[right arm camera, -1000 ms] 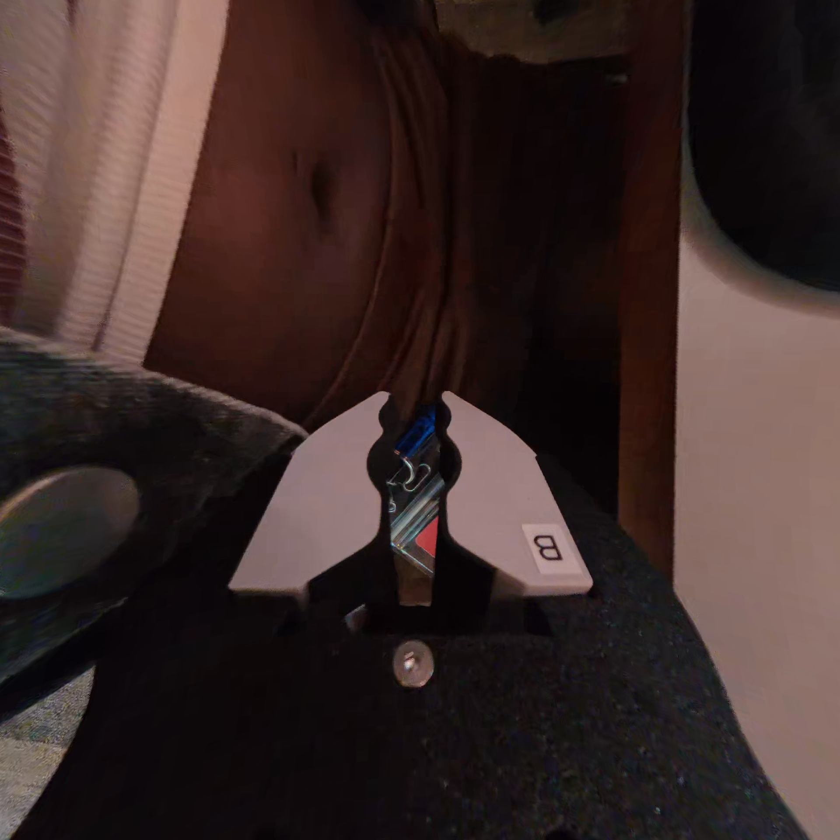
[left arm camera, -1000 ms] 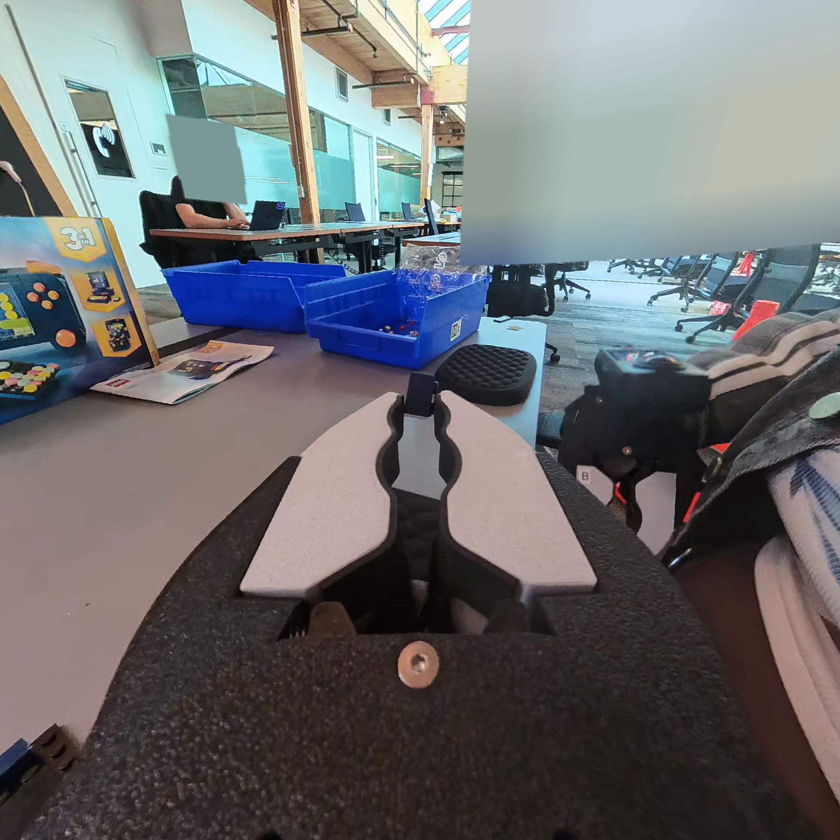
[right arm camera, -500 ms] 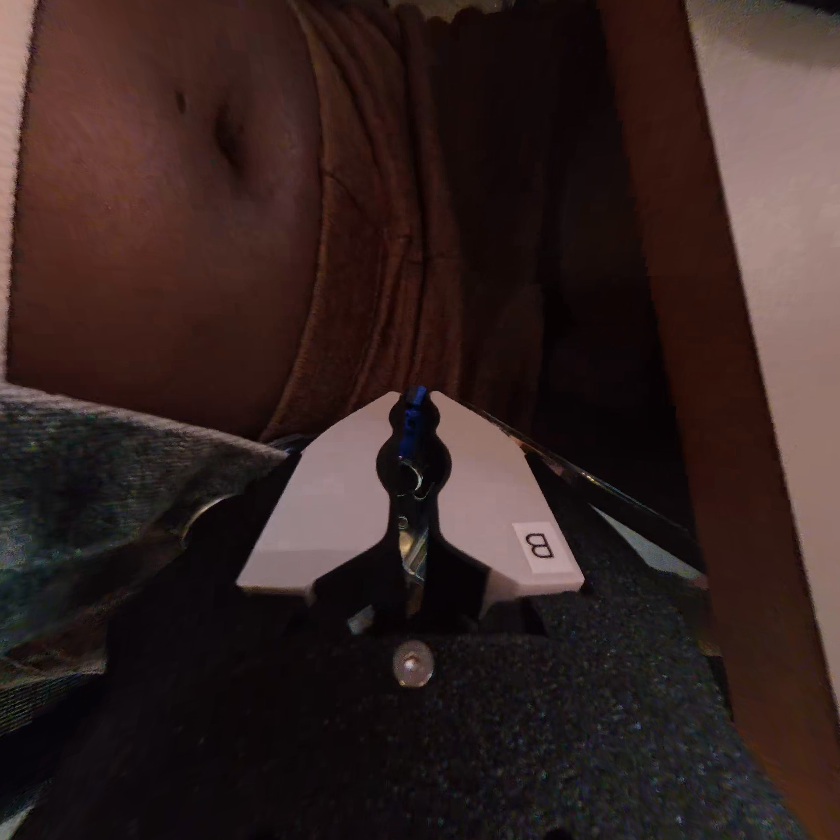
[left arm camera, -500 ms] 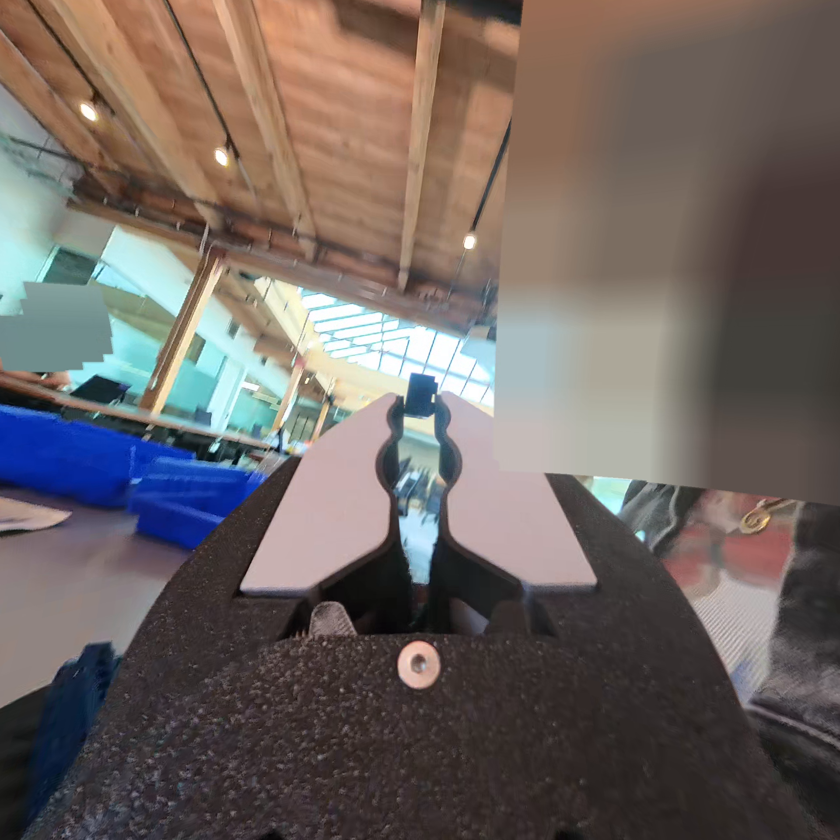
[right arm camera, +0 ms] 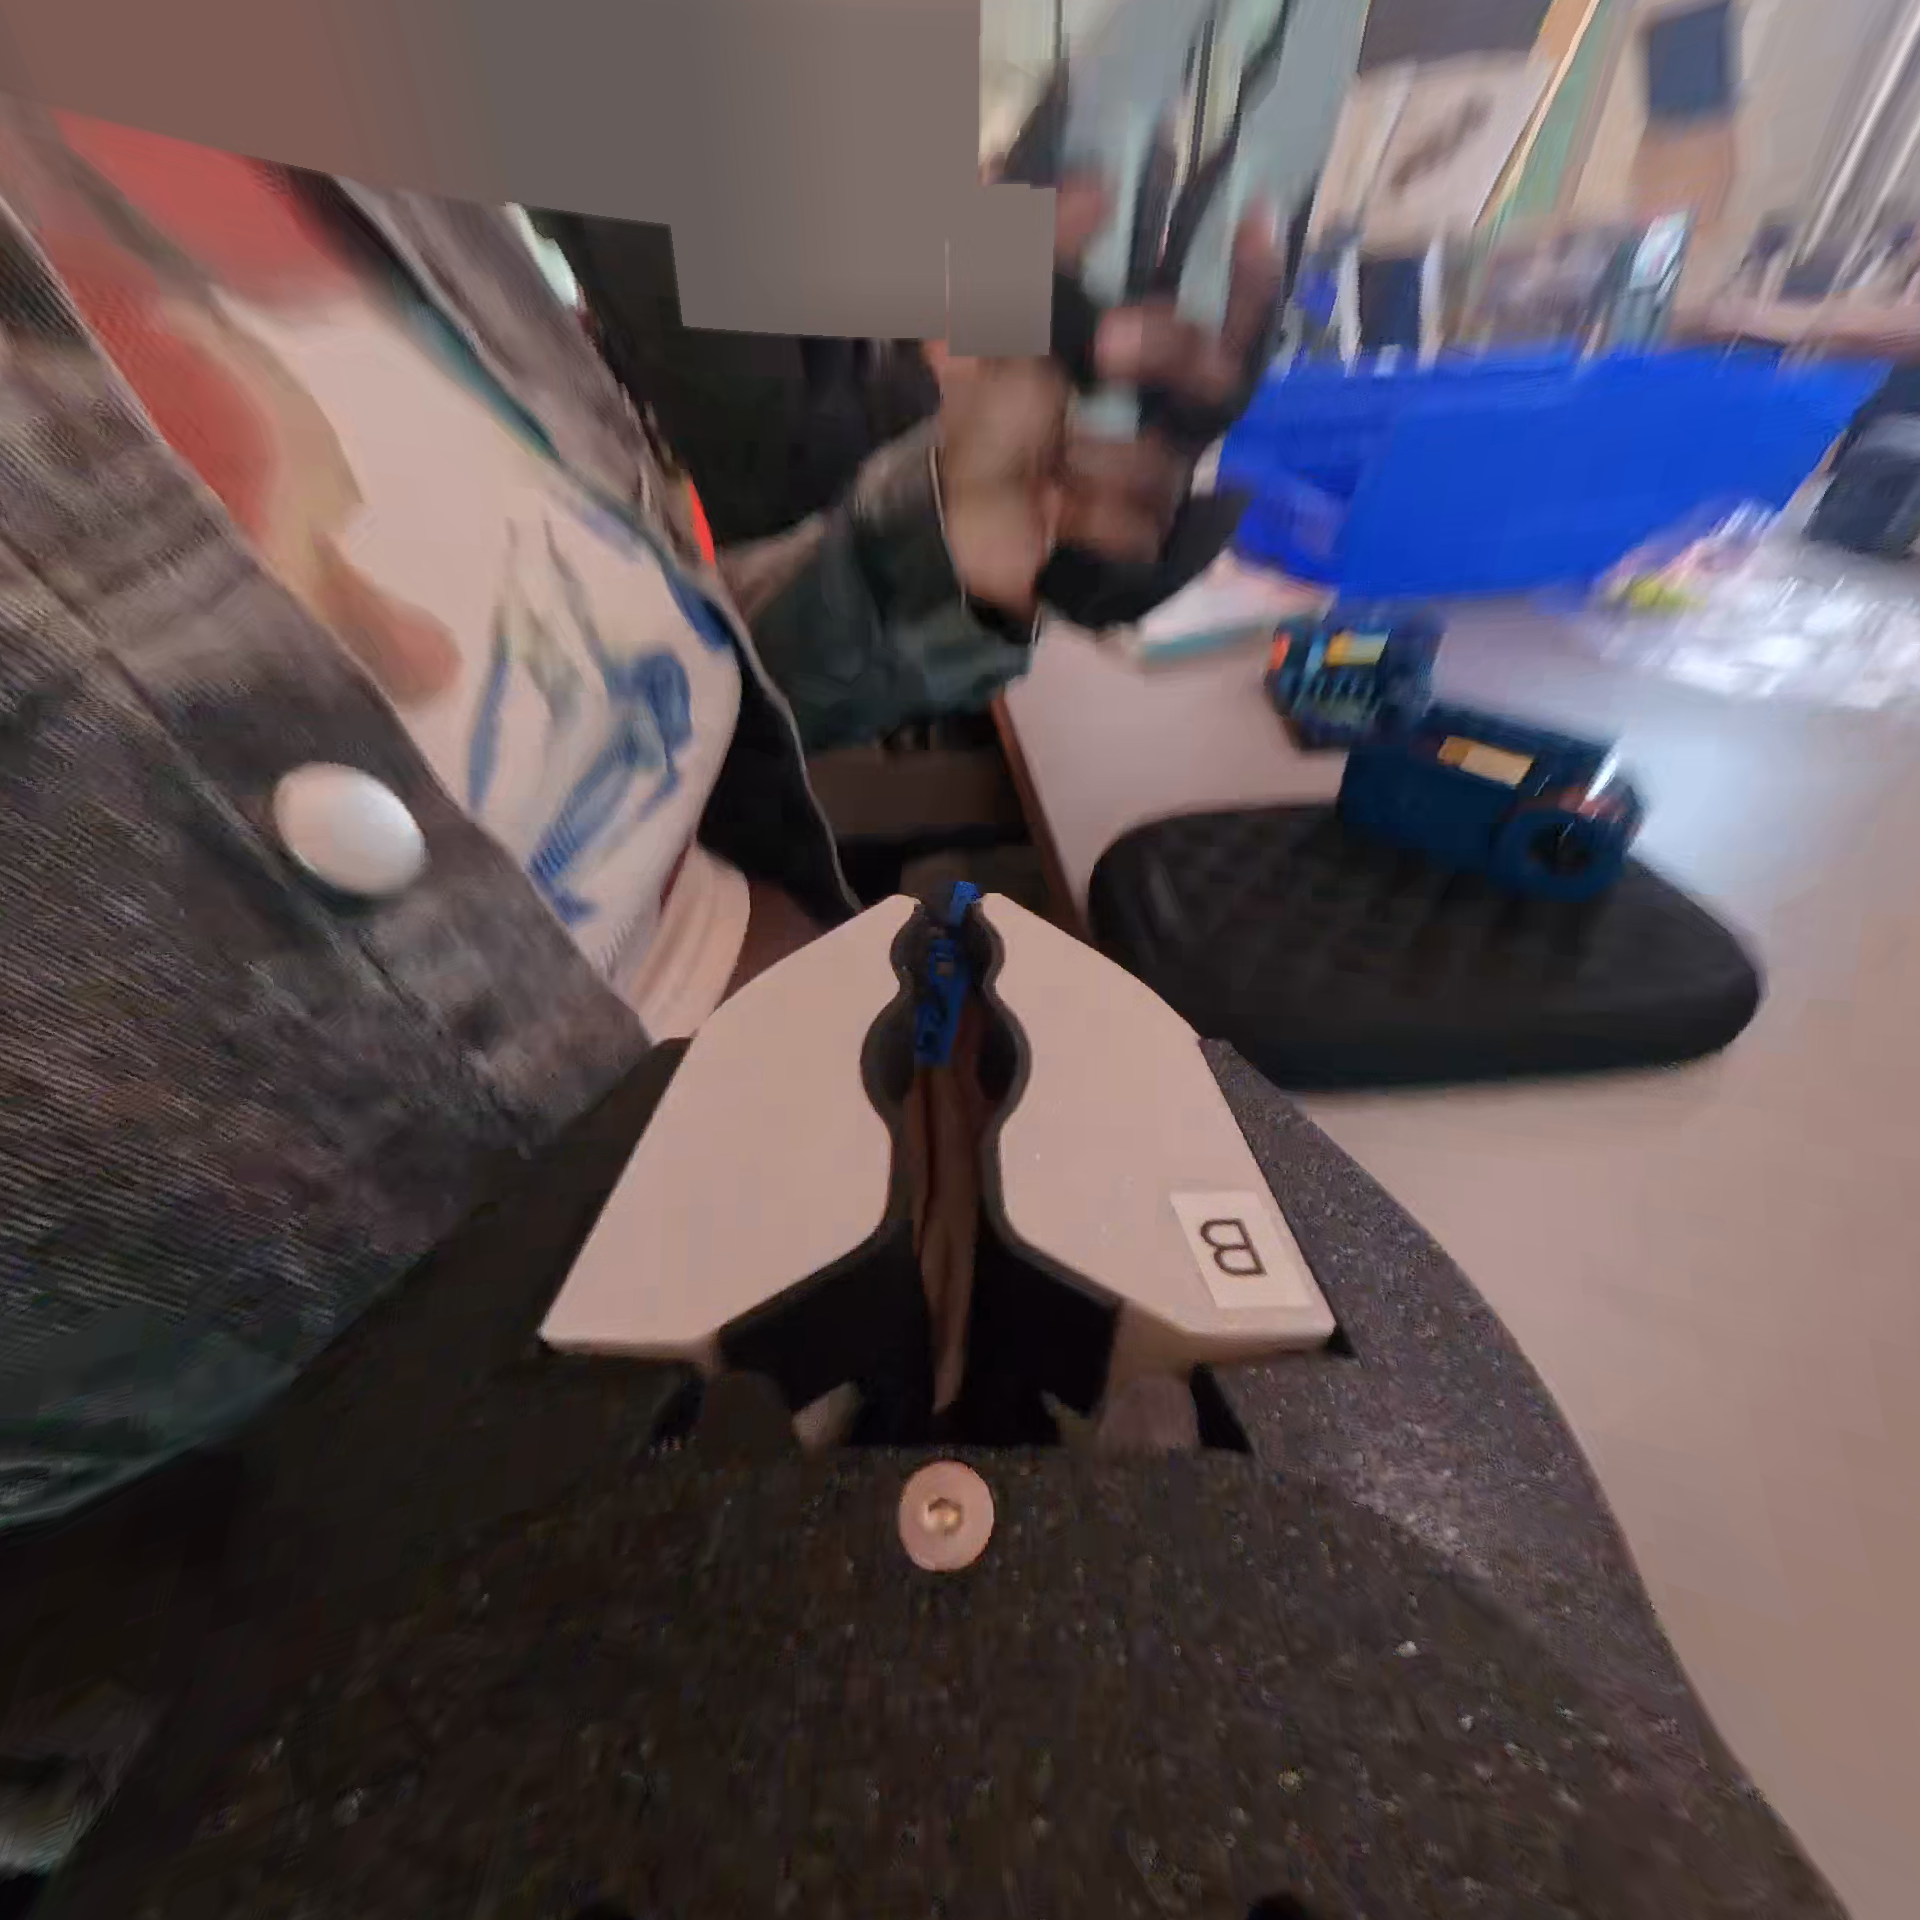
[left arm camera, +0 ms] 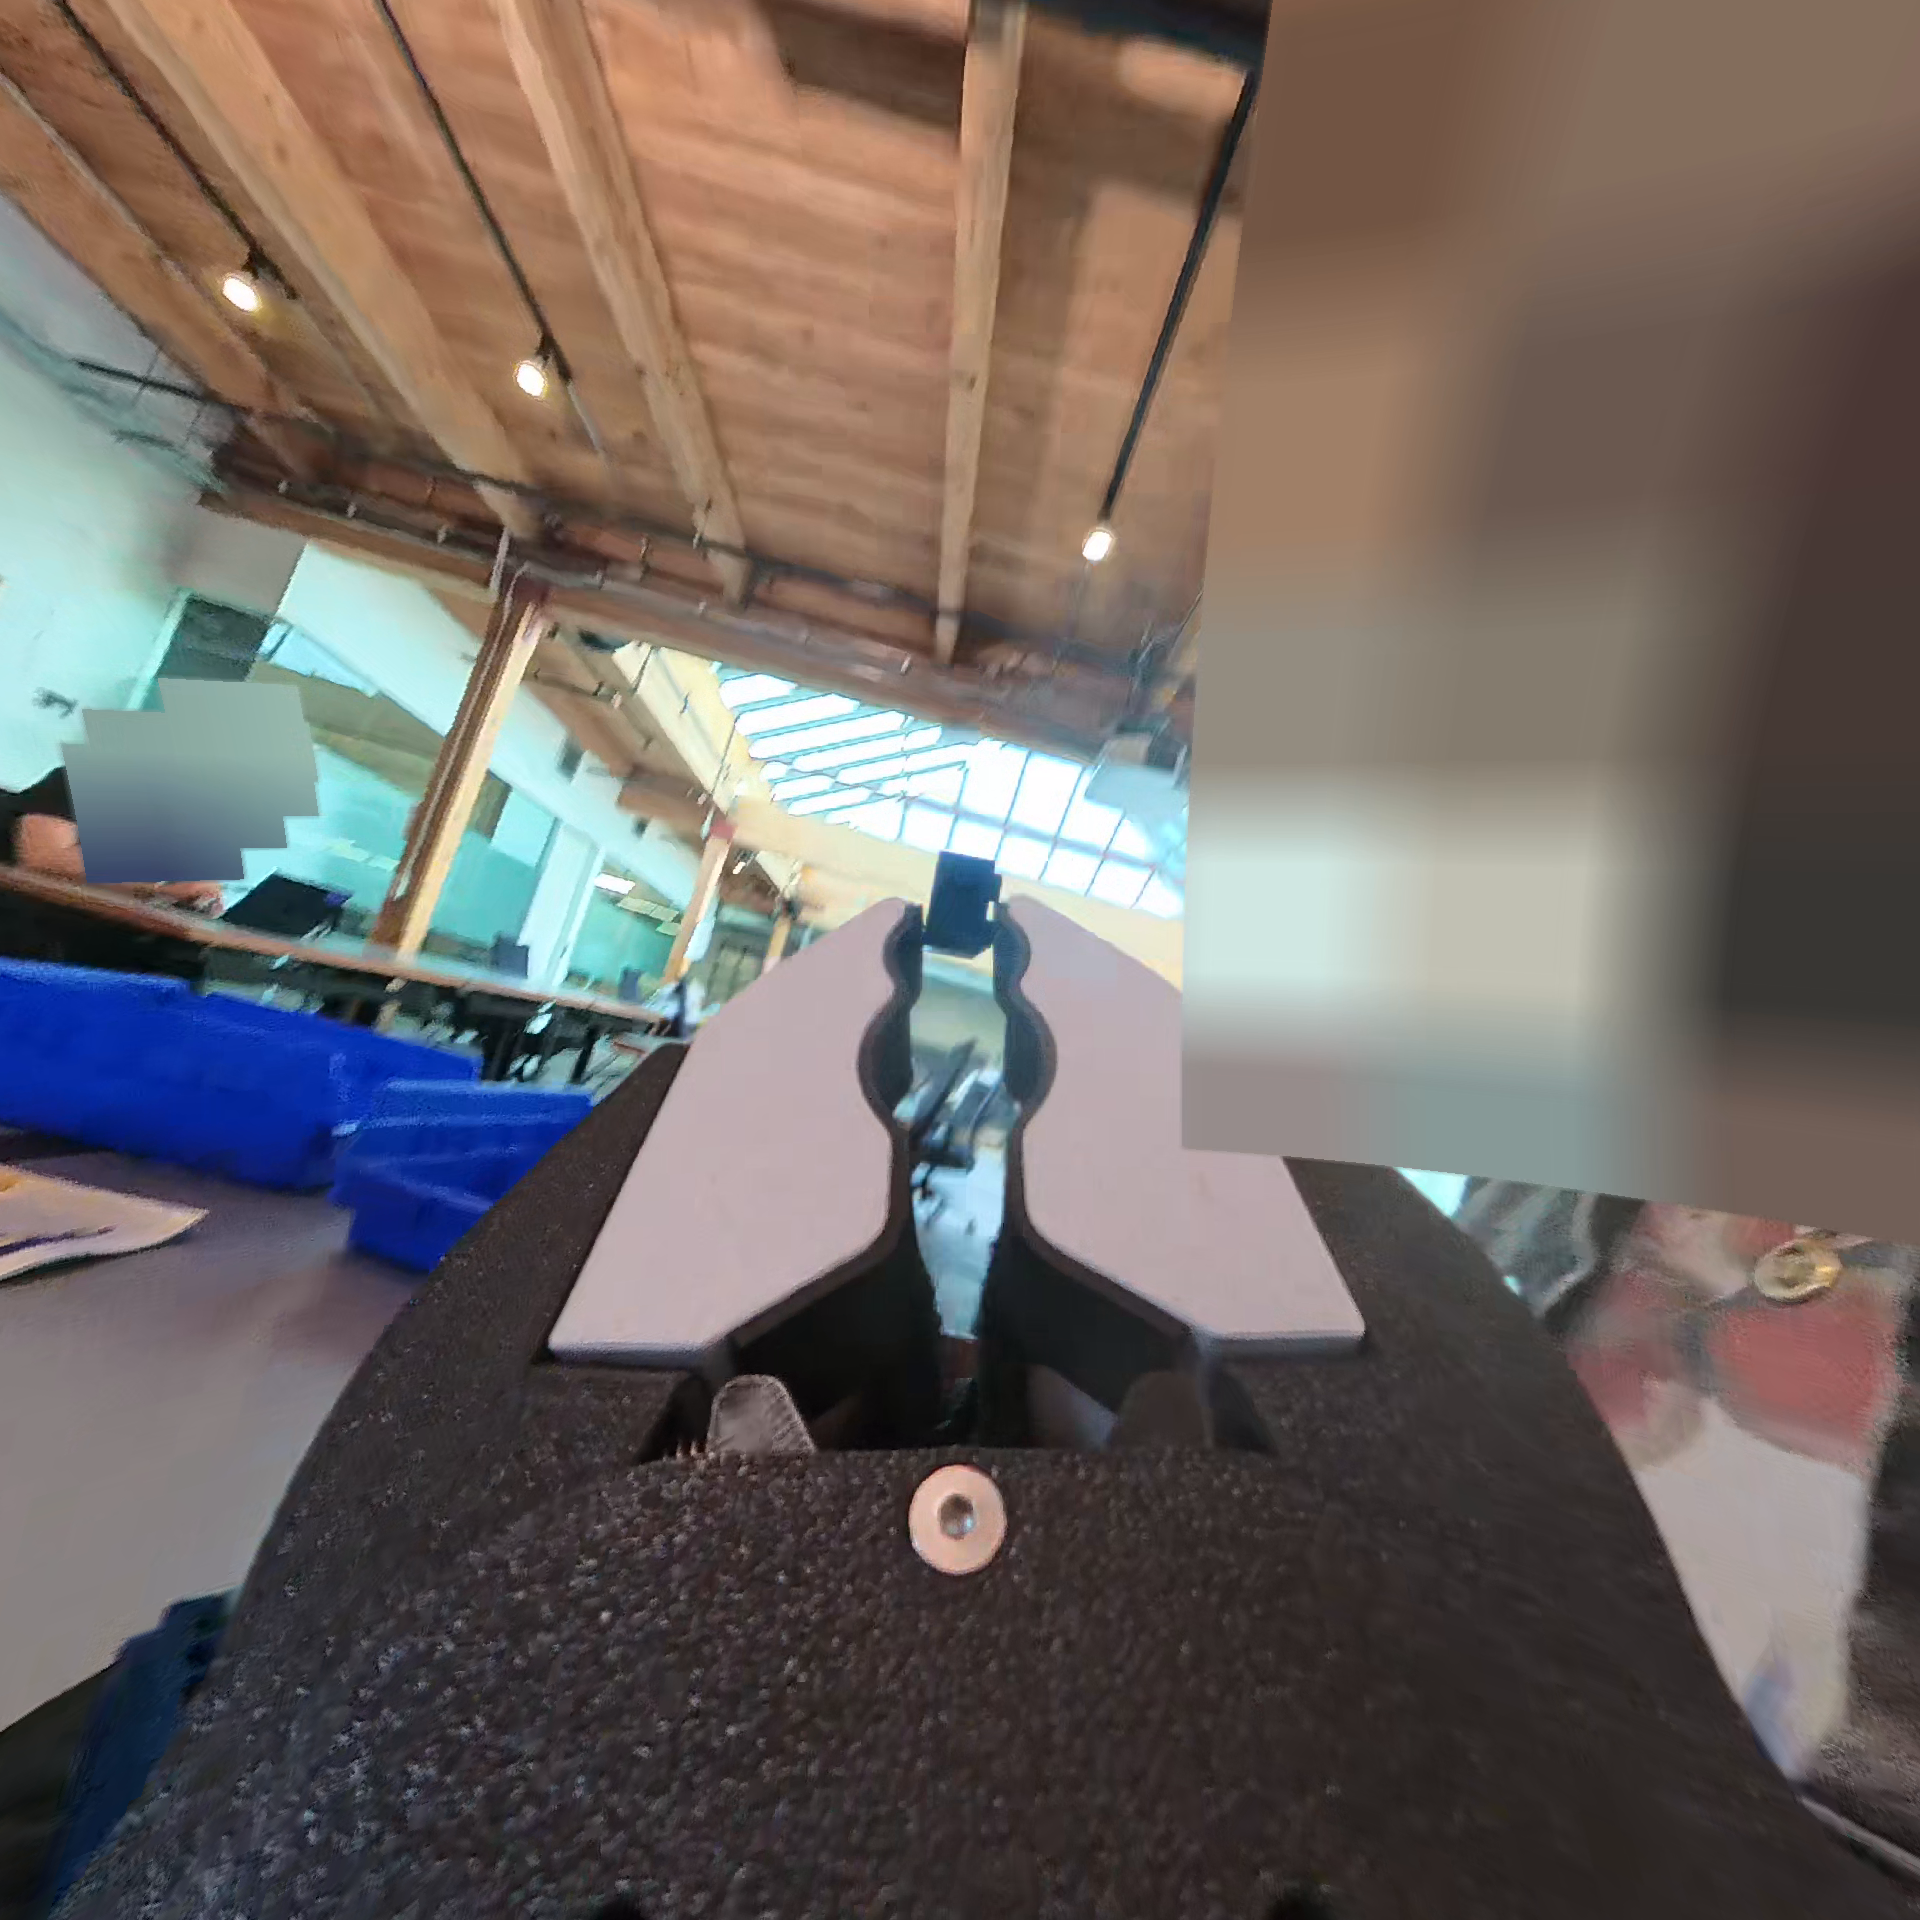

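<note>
1. Left gripper [left arm camera: 961, 914], tilted up toward the wooden ceiling: jaws clamped on a small dark block [left arm camera: 964, 902].
2. Right gripper [right arm camera: 951, 912]: jaws clamped on a thin blue piece [right arm camera: 943, 987]; black mat [right arm camera: 1403, 945] on the bench at 2 o'clock.

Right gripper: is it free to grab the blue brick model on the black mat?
Probably not yet. The right gripper is shut on a small blue piece, so it has no free grip. The blue brick model sits unobstructed on the black mat, ahead and to its right.
</note>
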Available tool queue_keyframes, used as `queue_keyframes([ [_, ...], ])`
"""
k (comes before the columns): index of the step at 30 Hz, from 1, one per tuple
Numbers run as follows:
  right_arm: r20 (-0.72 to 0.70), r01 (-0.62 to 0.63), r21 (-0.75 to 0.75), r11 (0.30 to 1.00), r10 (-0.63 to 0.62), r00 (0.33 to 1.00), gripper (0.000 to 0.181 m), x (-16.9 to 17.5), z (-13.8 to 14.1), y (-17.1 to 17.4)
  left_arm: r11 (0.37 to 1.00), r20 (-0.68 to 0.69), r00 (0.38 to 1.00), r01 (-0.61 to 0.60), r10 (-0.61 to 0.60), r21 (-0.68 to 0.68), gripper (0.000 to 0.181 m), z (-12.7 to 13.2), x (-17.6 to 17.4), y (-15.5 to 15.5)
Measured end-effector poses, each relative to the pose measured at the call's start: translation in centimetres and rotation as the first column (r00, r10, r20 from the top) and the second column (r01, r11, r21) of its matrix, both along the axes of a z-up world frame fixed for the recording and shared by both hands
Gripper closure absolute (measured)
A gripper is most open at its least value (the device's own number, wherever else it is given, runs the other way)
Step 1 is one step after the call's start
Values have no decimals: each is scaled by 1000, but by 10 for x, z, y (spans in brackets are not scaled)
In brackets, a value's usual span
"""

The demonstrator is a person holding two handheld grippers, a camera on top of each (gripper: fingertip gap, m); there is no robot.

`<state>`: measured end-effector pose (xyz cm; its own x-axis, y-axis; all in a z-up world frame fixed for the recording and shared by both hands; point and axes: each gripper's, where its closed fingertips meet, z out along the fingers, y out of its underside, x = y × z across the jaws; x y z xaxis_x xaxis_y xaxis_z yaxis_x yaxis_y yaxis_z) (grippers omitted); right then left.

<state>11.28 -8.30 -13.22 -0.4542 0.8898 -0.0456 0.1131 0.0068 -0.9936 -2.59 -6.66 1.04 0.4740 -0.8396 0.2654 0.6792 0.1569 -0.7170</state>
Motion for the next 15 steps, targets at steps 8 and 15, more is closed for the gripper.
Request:
queue_keyframes([
  [8,-390,101,-385,917,-261,883,176,43,105,79,995,-309,951,-61,34,-80,169,-6,52,53],
  [15,-464,130,-503,854,-394,793,175,82,121,120,991,-358,933,-28,-22,-133,169,-14,86,91],
])
